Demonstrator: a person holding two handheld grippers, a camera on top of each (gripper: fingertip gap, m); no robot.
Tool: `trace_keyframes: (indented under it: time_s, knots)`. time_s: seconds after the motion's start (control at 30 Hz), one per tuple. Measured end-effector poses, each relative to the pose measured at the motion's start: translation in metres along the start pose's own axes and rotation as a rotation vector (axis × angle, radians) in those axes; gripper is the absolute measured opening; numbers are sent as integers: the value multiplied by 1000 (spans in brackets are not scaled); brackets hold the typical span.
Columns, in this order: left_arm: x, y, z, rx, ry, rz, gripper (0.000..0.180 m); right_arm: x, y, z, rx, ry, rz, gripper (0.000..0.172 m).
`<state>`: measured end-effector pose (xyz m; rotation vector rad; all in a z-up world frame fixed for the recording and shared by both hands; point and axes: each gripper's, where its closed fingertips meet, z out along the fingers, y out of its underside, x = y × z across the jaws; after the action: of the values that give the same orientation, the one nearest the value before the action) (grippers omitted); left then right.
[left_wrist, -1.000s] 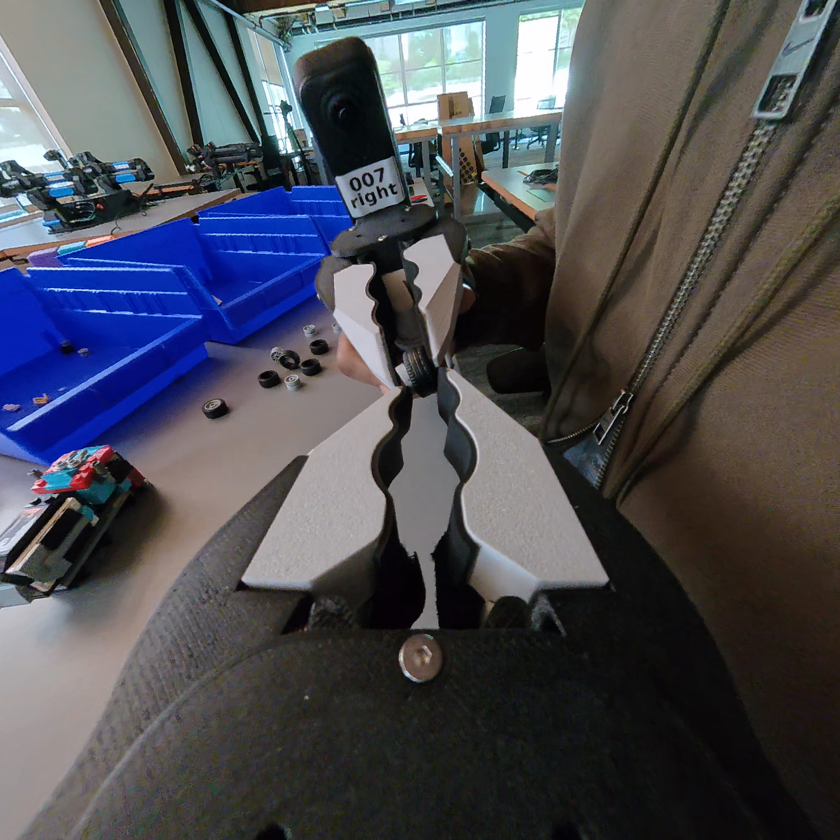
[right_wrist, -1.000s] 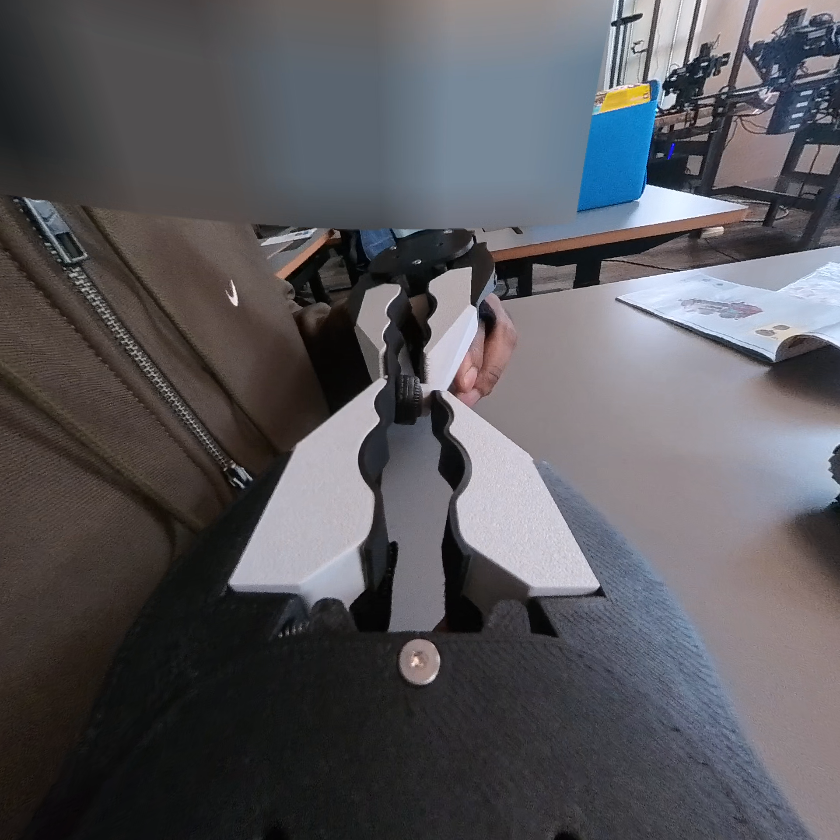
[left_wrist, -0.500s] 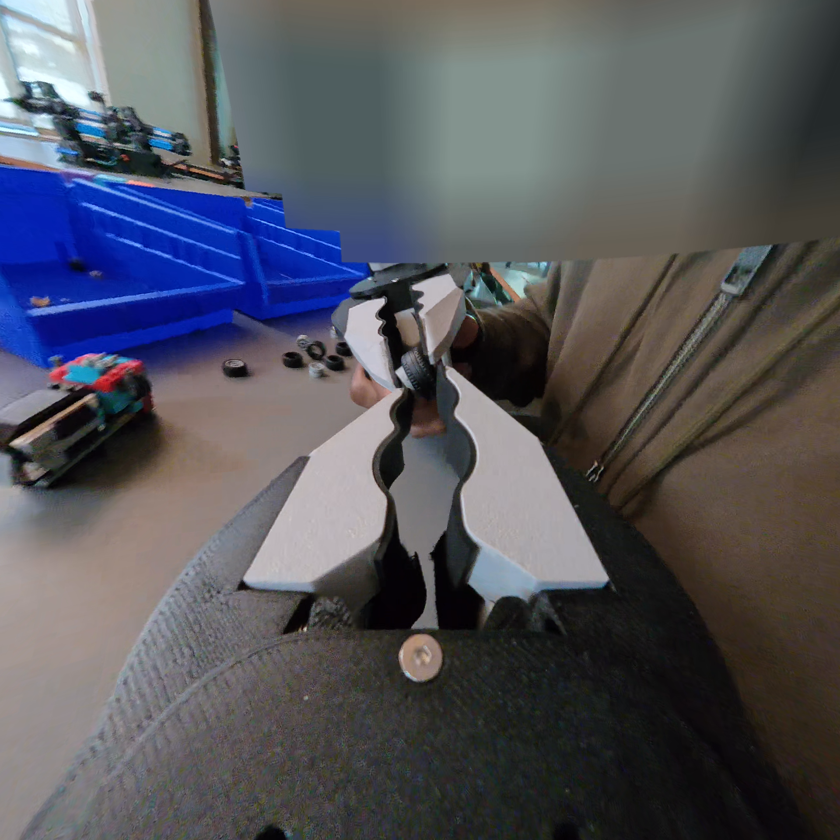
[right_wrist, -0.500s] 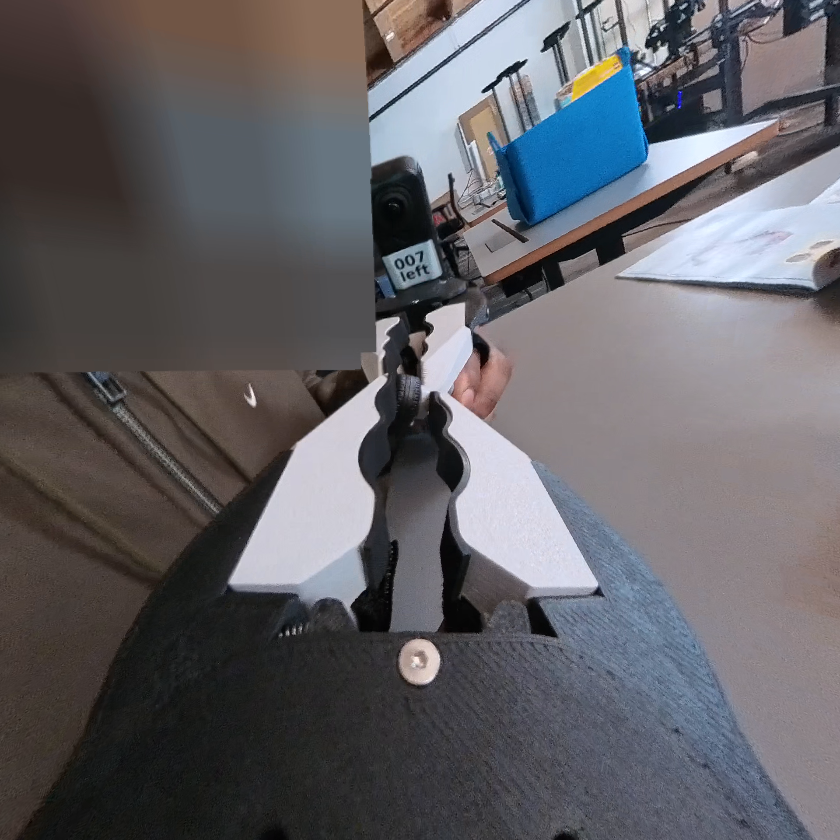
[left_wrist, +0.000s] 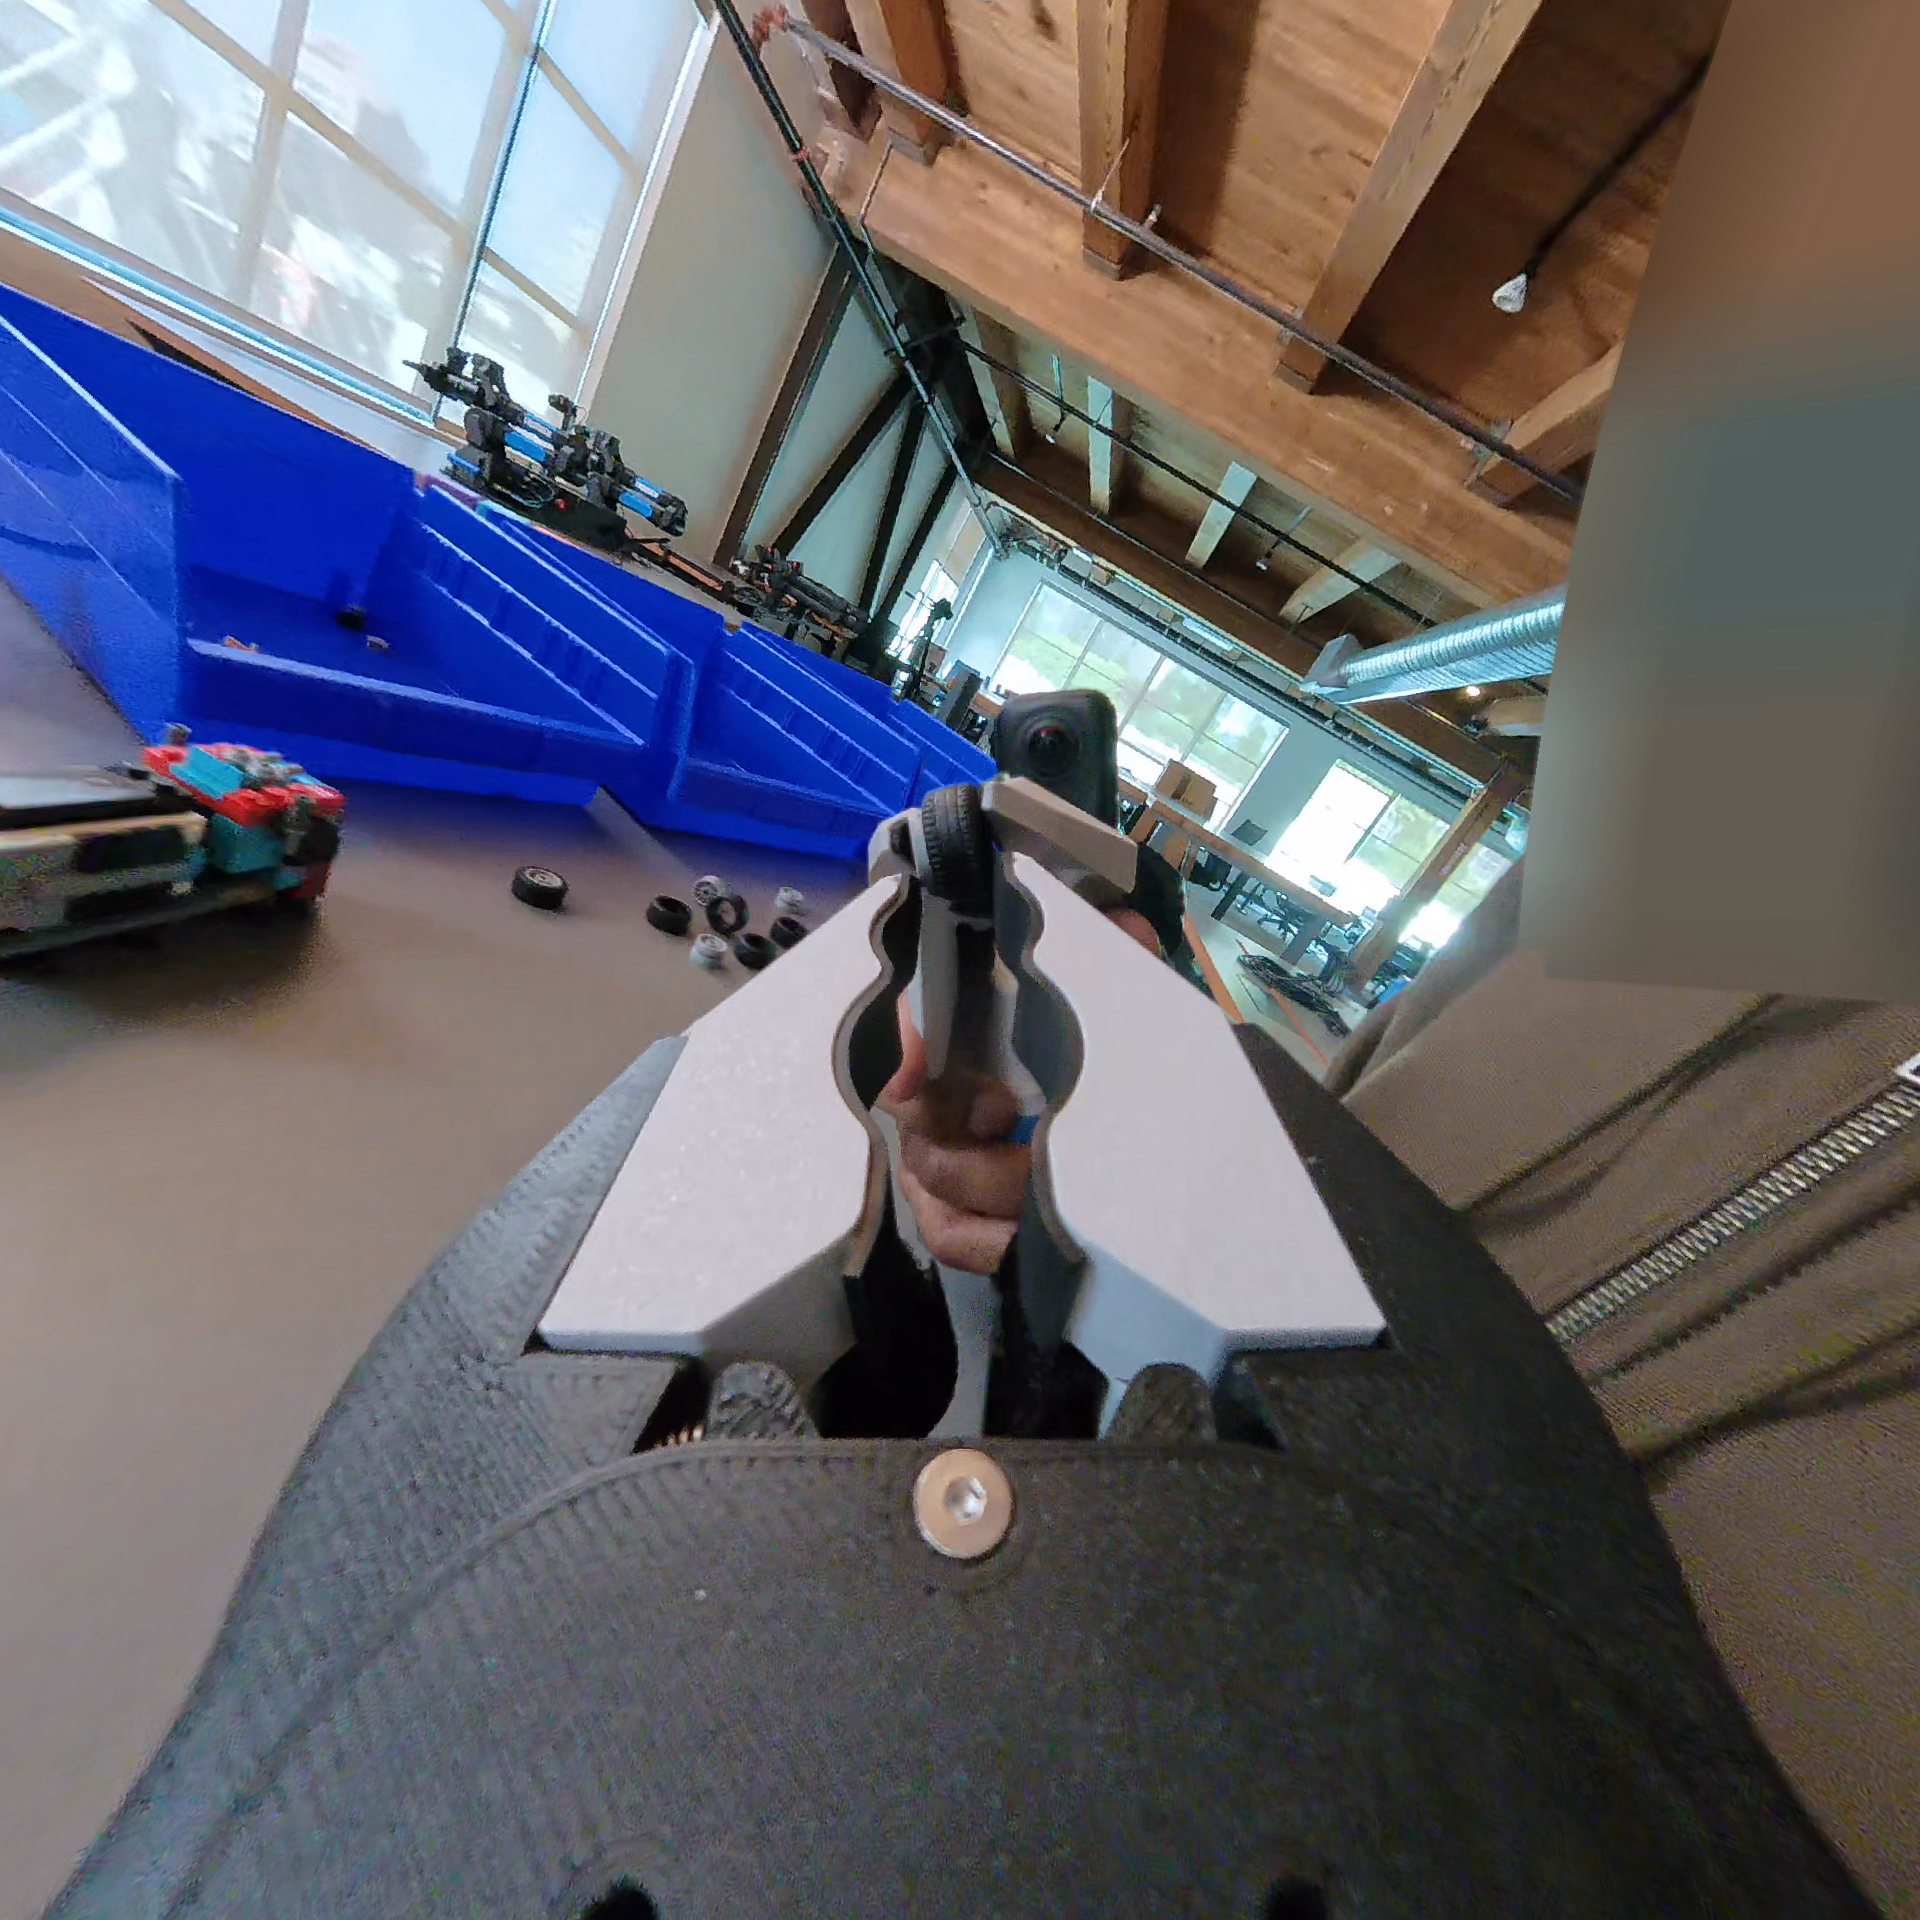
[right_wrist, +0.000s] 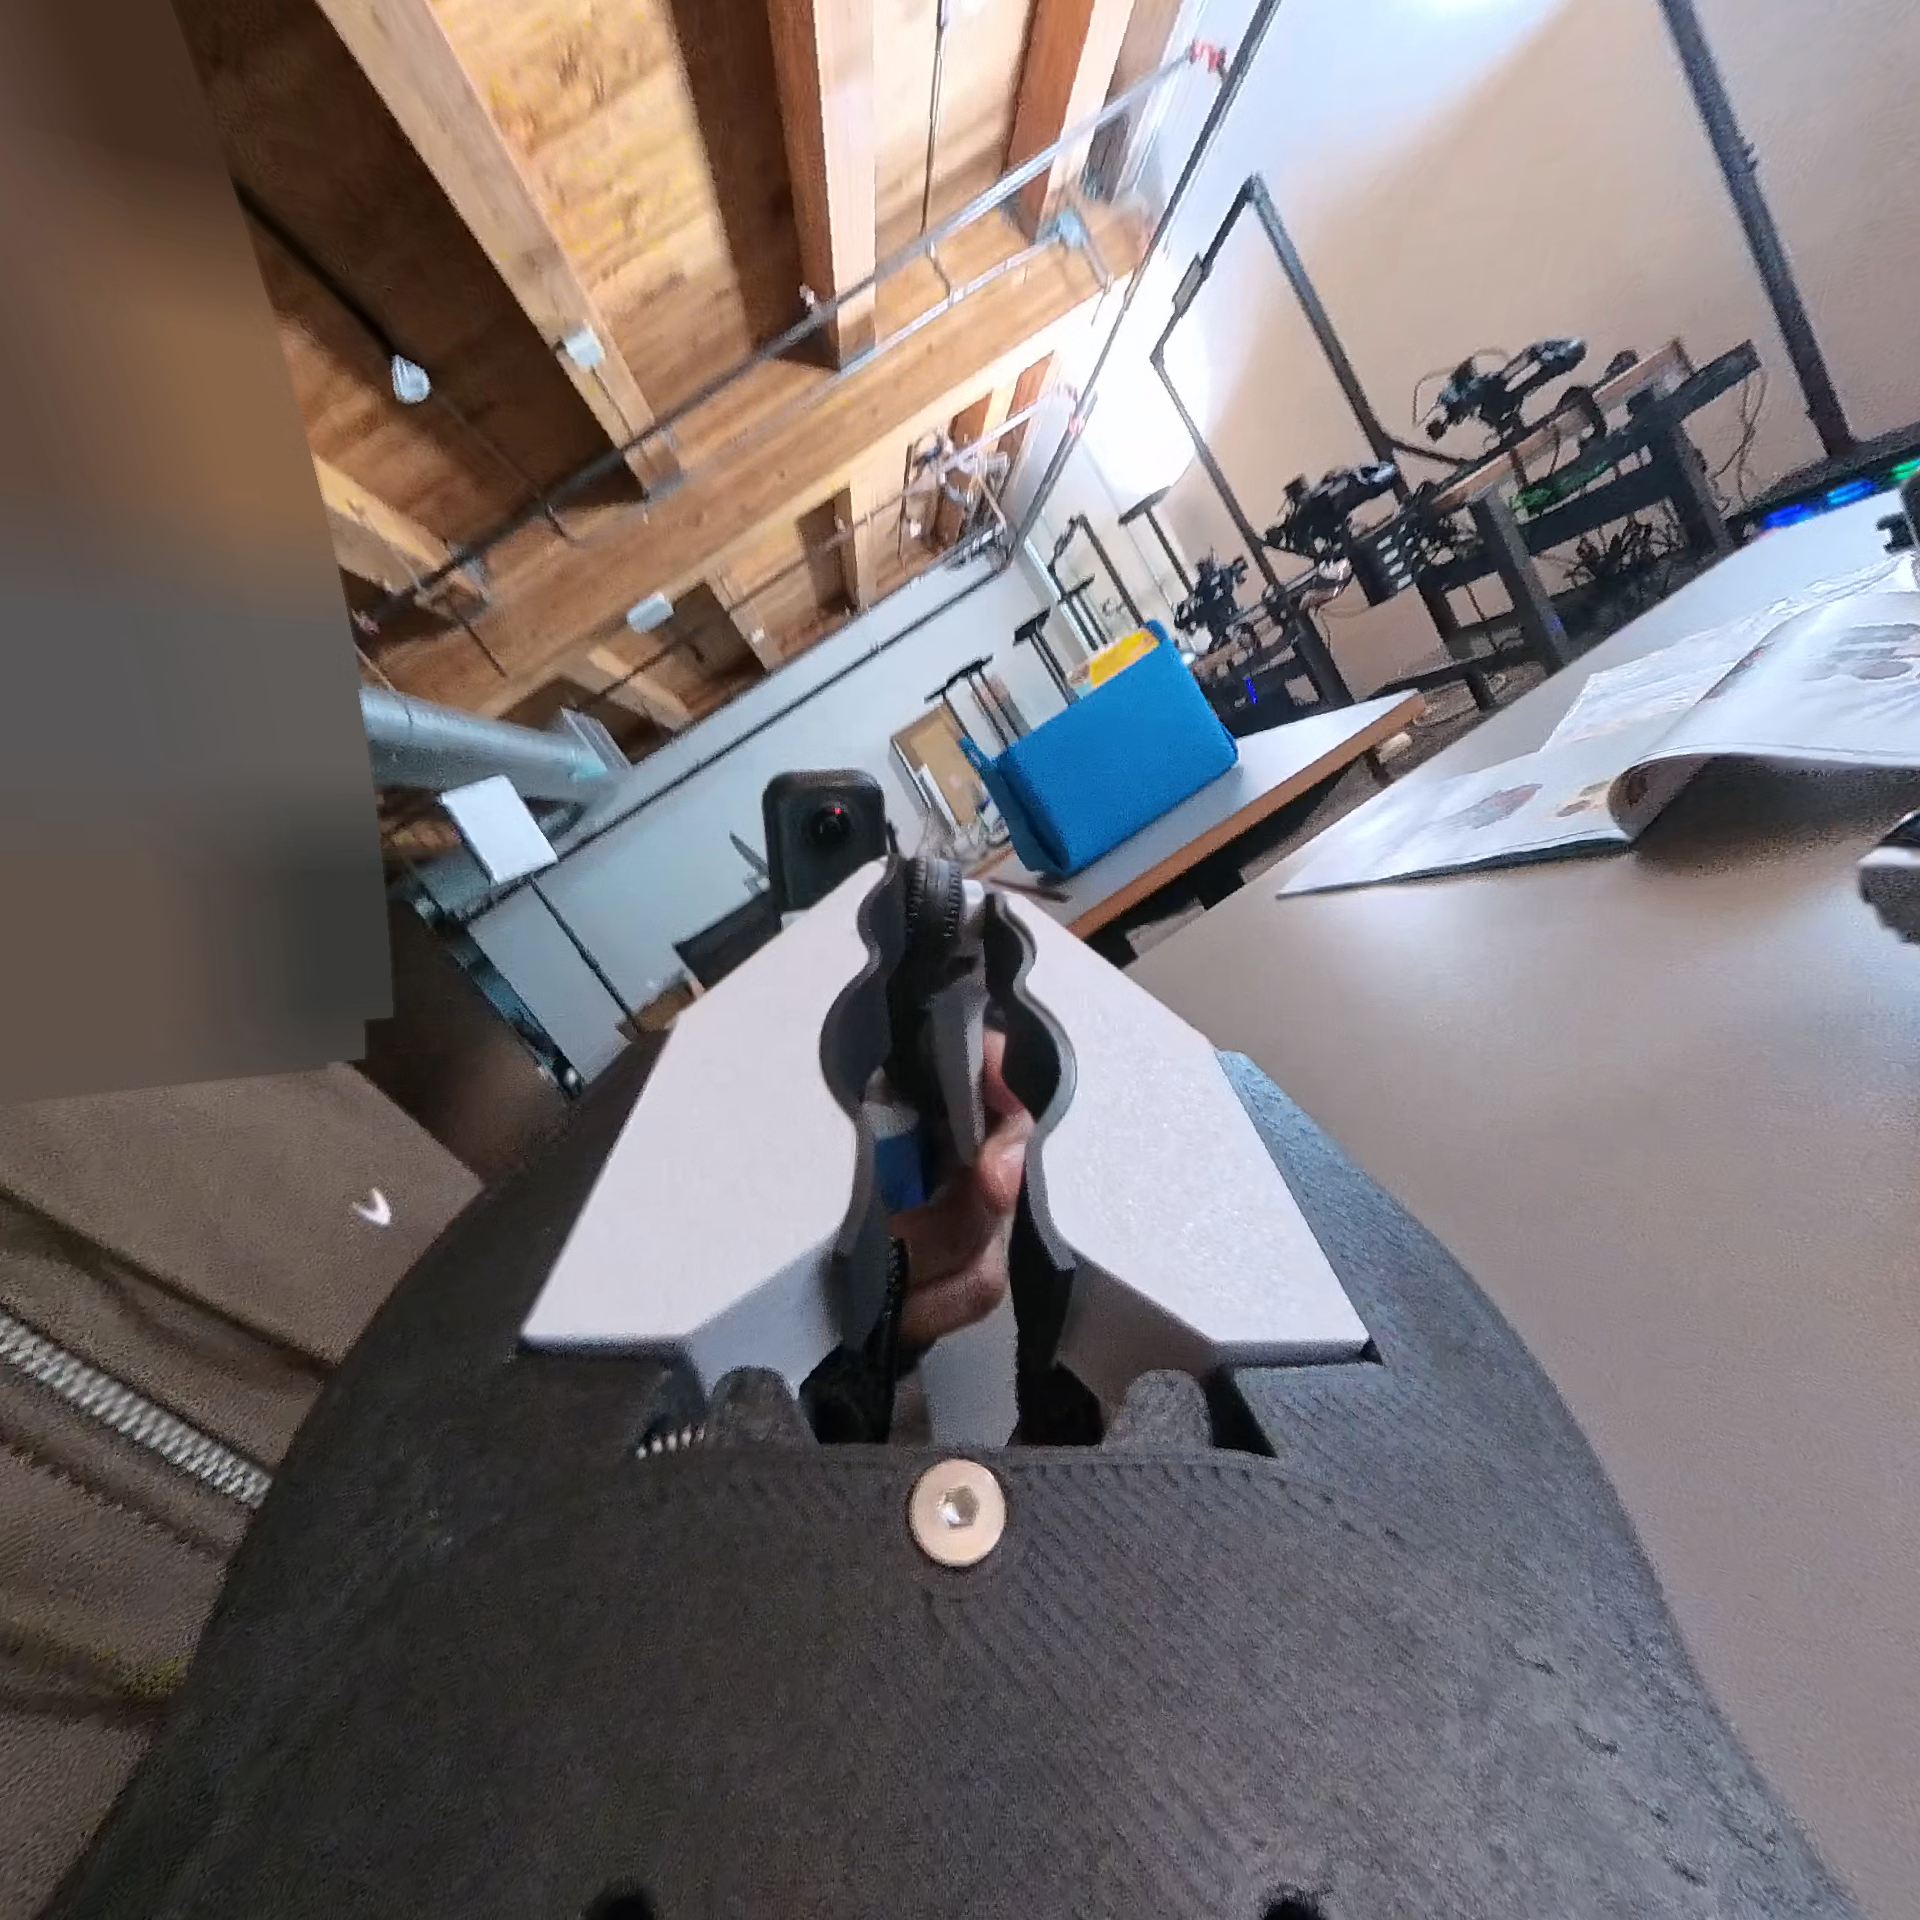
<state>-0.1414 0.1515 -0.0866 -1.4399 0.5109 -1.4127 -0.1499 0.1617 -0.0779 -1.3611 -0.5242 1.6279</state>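
Wheel (left_wrist: 956, 847), small and black, up off the surface (left_wrist: 312, 1091), pinched where two grippers meet tip to tip. Left gripper (left_wrist: 951, 899) fingers narrow, closed on its lower edge. Right gripper (right_wrist: 935, 914) fingers narrow too, pads pressed on both sides of it. More loose wheels (left_wrist: 727, 925) lying near blue bins (left_wrist: 468, 665). Brick-built car (left_wrist: 156, 842) parked at left. Open booklet (right_wrist: 1662, 769) lying far right.
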Motion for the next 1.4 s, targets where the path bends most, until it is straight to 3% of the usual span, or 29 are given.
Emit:
trace_keyframes:
  time_s: [0.2, 0.43, 0.57, 0.7, 0.93, 1.1, 1.2, 1.4]
  knots:
    - [29, 10, 1, 39, -27, 16, 17, -29, 8, -14, 51, -5, -13, 14]
    - [28, 10, 2, 110, -51, 25, 13, -32, 12, -15, 25, -10, -54, 15]
    - [7, 4, 8, 102, -70, 38, 13, -14, 4, -13, -21, -1, -101, 16]
    - [-31, -16, 10, 158, -102, -2, 14, 22, -11, -6, -72, 56, -158, 36]
    - [-84, -47, -1, 251, -217, 11, 13, 52, -18, 20, -135, 71, -101, 48]
    - [-72, -39, -6, 195, -257, 116, 14, 44, -17, 7, -57, 100, -212, 49]
    - [-64, -37, -21, 236, -297, 124, 13, 31, -17, 3, -15, 96, -276, 46]
    - [-53, -28, -53, 254, -406, 187, 14, 18, 6, 12, -92, 77, -322, 46]
